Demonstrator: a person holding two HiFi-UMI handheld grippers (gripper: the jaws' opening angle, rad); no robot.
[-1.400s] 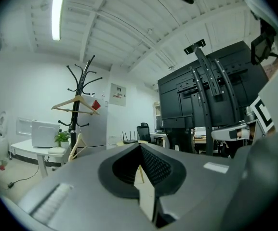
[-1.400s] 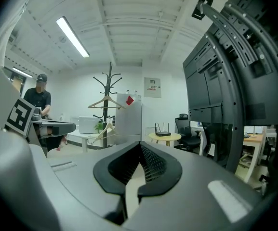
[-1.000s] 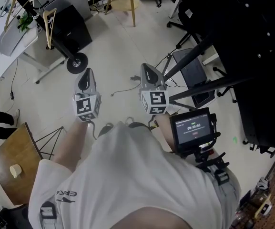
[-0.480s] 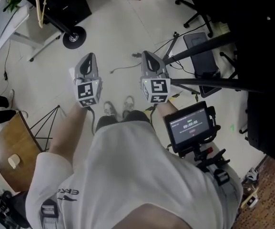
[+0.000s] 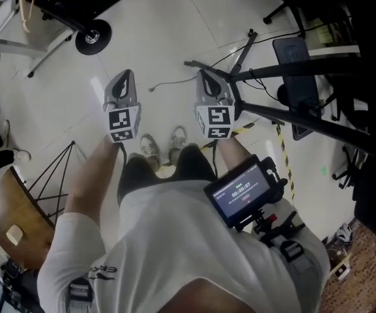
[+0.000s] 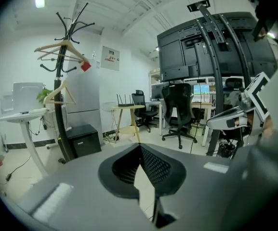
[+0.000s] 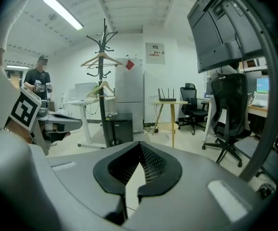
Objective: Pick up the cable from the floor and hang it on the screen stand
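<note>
A thin dark cable [image 5: 168, 83] lies on the pale floor just ahead of both grippers. The black screen stand [image 5: 290, 114] spreads its legs to the right, and its big dark screens [image 6: 204, 44] tower above. My left gripper [image 5: 127, 75] is held at waist height, shut with nothing in it [image 6: 139, 147]. My right gripper [image 5: 204, 75] is level with it, next to a stand leg, also shut and empty [image 7: 139, 144]. Neither gripper touches the cable.
A coat rack [image 6: 61, 76] stands on a round wheeled base [image 5: 91, 38] at the far left. Office chairs [image 6: 178, 112] and a small round table [image 7: 171, 114] are behind. A wire tripod [image 5: 52, 175] and a wooden board [image 5: 5, 208] sit left of my shoes [image 5: 163, 145]. Another person [image 7: 40, 79] stands far off.
The view has shifted forward and down: my shoes and the stand's legs have come into sight, and the cable lies nearer. Both grippers stay side by side, shut.
</note>
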